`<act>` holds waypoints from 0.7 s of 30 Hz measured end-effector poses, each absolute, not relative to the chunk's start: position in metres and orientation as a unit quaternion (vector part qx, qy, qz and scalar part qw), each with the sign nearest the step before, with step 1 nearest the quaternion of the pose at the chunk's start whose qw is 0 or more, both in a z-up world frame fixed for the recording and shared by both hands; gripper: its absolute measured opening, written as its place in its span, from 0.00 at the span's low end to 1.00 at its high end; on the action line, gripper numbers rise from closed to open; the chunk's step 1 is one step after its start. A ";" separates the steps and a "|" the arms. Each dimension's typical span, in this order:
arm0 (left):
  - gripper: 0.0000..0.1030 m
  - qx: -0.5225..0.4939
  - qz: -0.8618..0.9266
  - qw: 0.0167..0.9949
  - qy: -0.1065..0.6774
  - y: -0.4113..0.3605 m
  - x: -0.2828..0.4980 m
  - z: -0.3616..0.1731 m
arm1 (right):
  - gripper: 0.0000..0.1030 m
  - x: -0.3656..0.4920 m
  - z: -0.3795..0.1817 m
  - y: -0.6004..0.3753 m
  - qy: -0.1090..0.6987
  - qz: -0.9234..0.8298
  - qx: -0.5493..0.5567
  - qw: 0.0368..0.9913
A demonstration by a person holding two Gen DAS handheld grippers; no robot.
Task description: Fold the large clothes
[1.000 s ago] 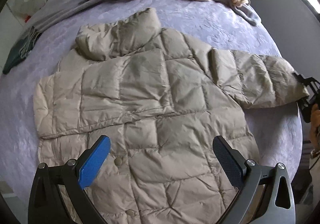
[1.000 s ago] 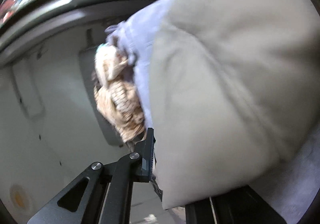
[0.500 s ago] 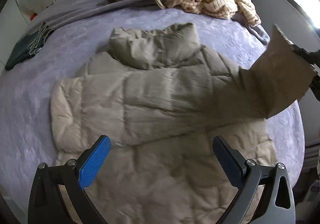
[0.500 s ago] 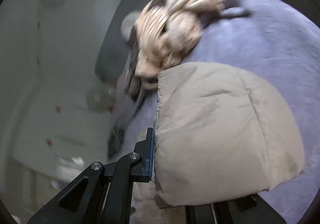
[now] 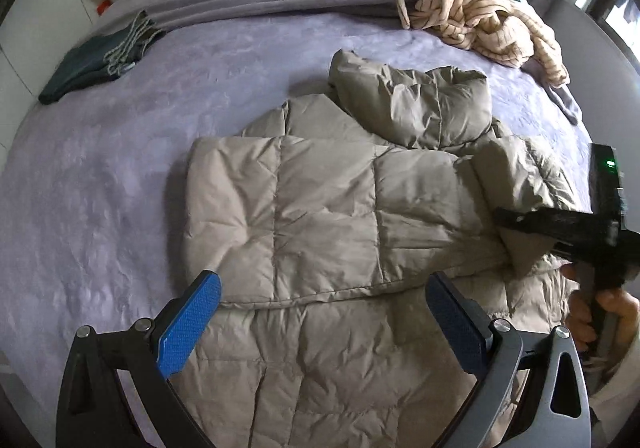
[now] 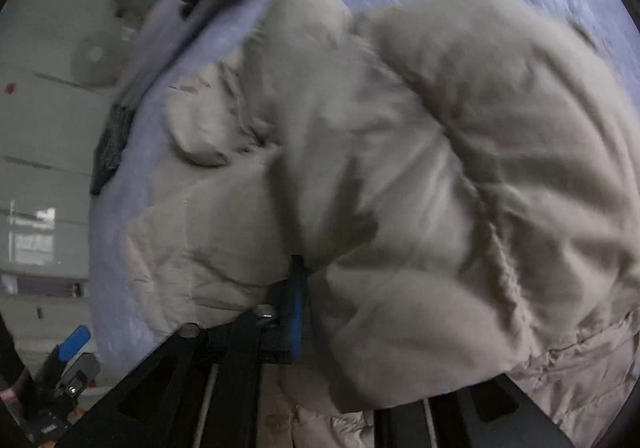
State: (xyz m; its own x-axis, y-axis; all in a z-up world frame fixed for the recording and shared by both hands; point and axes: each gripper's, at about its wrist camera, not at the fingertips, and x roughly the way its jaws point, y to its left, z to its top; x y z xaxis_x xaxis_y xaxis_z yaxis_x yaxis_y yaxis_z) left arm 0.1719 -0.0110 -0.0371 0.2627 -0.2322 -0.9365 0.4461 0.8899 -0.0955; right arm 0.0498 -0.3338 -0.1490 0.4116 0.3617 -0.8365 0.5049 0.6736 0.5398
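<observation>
Left wrist view: one beige quilted puffer jacket point(image 5: 320, 216) lay spread on a lilac bedspread point(image 5: 120, 176), one sleeve folded across its chest. Left gripper point(image 5: 320, 320) hovered above the jacket's lower half, jaws wide, nothing between them. Right gripper point(image 5: 516, 224) stood at the jacket's right edge with the other sleeve's cuff point(image 5: 520, 252) in it, a hand point(image 5: 600, 312) on its handle. Right wrist view, blurred: the sleeve point(image 6: 420, 176) filled the frame, its cuff between jaws that were opening; whether the pads pressed it could not be told. At the bed's far side: striped cream garment point(image 5: 480, 20), dark folded item point(image 5: 88, 64).
</observation>
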 end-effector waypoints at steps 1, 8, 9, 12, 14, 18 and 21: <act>0.99 0.094 -0.216 0.787 0.570 -0.013 0.172 -0.041 | 0.53 0.051 -0.149 -0.339 0.533 -0.044 0.417 0.735; 0.99 0.066 -0.247 0.770 0.584 -0.042 0.171 -0.081 | 0.80 -0.008 -0.120 -0.390 0.447 -0.044 0.504 0.738; 0.99 0.058 -0.253 0.770 0.583 -0.048 0.172 -0.085 | 0.80 -0.018 -0.121 -0.398 0.434 -0.055 0.523 0.731; 0.99 0.039 -0.274 0.770 0.575 -0.059 0.177 -0.093 | 0.79 -0.046 -0.136 -0.430 0.362 -0.085 0.608 0.702; 0.99 0.027 -0.284 0.771 0.569 -0.062 0.182 -0.098 | 0.61 -0.054 -0.146 -0.440 0.323 -0.100 0.647 0.683; 0.99 0.000 -0.297 0.771 0.563 -0.055 0.192 -0.098 | 0.08 -0.047 -0.148 -0.443 0.304 -0.097 0.655 0.685; 0.99 -0.023 -0.305 0.772 0.557 -0.038 0.201 -0.092 | 0.08 -0.005 -0.109 -0.414 0.327 -0.048 0.565 0.756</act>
